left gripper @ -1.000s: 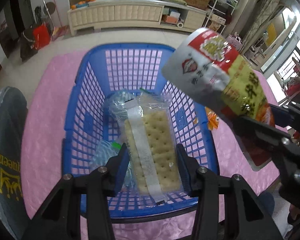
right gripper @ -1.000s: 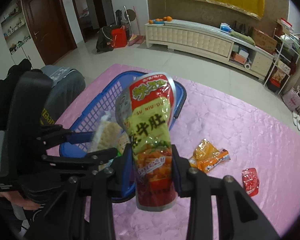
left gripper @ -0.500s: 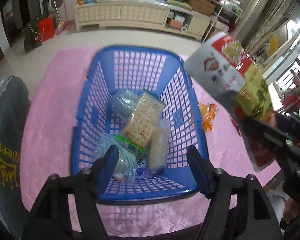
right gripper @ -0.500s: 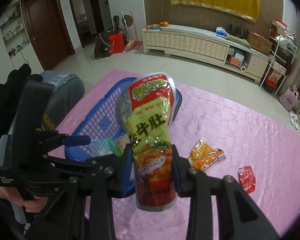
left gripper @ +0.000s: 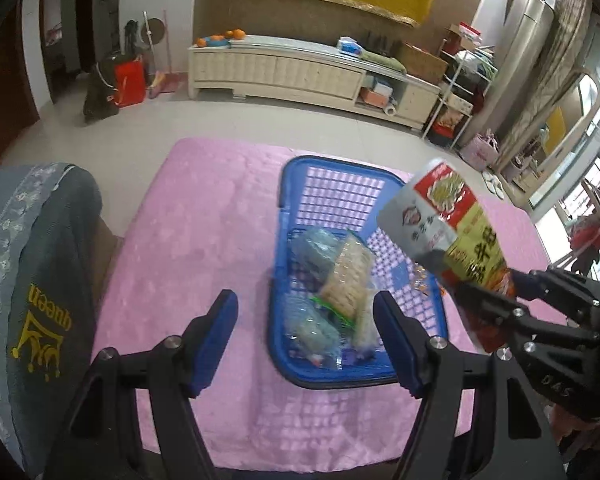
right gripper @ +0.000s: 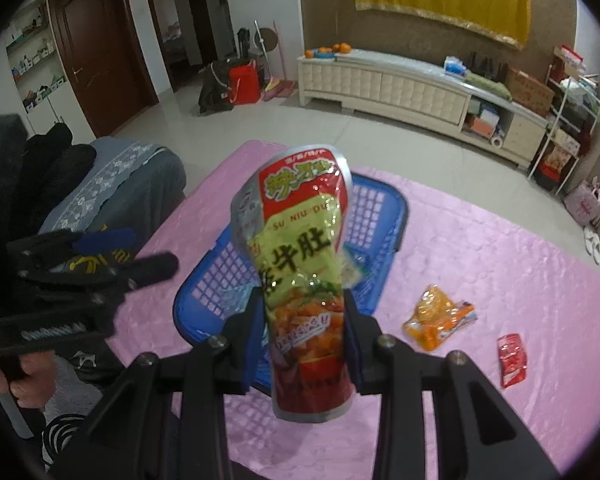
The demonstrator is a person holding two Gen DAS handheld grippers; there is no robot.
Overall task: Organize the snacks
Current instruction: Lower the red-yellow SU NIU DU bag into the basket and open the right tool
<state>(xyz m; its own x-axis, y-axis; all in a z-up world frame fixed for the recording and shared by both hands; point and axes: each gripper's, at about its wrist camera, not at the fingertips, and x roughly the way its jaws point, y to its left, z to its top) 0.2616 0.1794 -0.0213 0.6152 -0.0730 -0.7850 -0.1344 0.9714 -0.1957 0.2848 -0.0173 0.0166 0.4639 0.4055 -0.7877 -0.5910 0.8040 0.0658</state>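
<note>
A blue plastic basket [left gripper: 296, 204] stands on the pink tablecloth and holds a cracker pack [left gripper: 346, 280] and clear-wrapped snacks [left gripper: 314, 330]. My left gripper [left gripper: 305, 338] is open and empty, above the table at the basket's near-left side. My right gripper [right gripper: 305, 332] is shut on a red and green snack pouch [right gripper: 300, 248], held upright above the basket [right gripper: 376, 208]. The pouch also shows in the left wrist view [left gripper: 448, 232]. An orange snack packet [right gripper: 438, 316] and a small red packet [right gripper: 511, 360] lie on the cloth to the right of the basket.
A grey covered chair [left gripper: 32, 280] stands at the table's left edge. The pink cloth [left gripper: 204, 232] lies bare left of the basket. A white cabinet [left gripper: 300, 72] stands far back across the floor.
My left gripper let go of the cracker pack, which now lies in the basket, then opened and drew back to the left. My right gripper holds the pouch much as before.
</note>
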